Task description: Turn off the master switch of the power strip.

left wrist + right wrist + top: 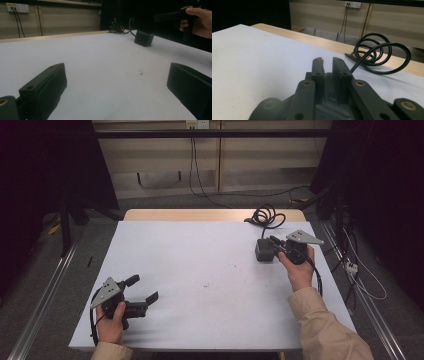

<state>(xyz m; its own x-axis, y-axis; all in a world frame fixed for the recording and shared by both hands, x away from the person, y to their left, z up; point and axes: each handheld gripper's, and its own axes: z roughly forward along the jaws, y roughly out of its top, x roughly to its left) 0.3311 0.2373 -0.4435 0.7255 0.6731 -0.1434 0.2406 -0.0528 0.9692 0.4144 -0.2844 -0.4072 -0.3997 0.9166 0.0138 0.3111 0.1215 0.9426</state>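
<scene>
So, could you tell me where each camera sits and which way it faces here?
High view: above the person's side, looking forward and down on the table; both forearms, left gripper, right gripper.
Left gripper view: low over the table, facing the power adapter; own jaws wide apart.
Right gripper view: along nearly closed jaws over the adapter, toward its coiled cable.
All three share the adapter.

In the right gripper view, the fingers (327, 65) hide most of the black adapter (329, 96) beneath them; whether they pinch it is unclear. At four o'clock, the coiled cable (377, 53) runs behind them
</scene>
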